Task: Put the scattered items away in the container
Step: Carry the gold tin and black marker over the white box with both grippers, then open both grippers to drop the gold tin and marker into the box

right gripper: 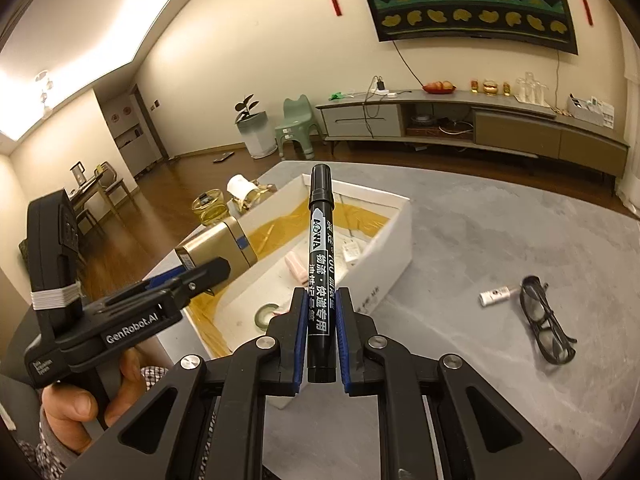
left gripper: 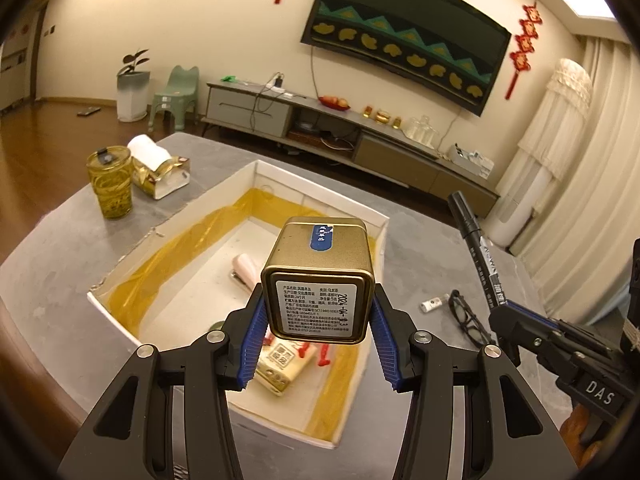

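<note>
My left gripper [left gripper: 318,312] is shut on a gold tea tin [left gripper: 320,276] and holds it above the white box [left gripper: 120,316] lined with yellow film. The tin also shows in the right wrist view [right gripper: 220,246]. My right gripper [right gripper: 321,312] is shut on a black marker [right gripper: 319,272], held upright just right of the white box [right gripper: 392,256]; the marker also shows in the left wrist view [left gripper: 478,252]. Inside the box lie a pink item [left gripper: 246,266], a cream packet [left gripper: 280,368], red pieces and a tape roll [right gripper: 267,314]. Black glasses [right gripper: 546,332] and a small white tube [right gripper: 496,295] lie on the grey table.
A glass cup of yellow-green liquid [left gripper: 110,182] and a gold tissue box with a paper roll [left gripper: 158,168] stand at the table's far left. The glasses [left gripper: 466,318] and tube [left gripper: 434,303] lie right of the box. A TV cabinet stands beyond the table.
</note>
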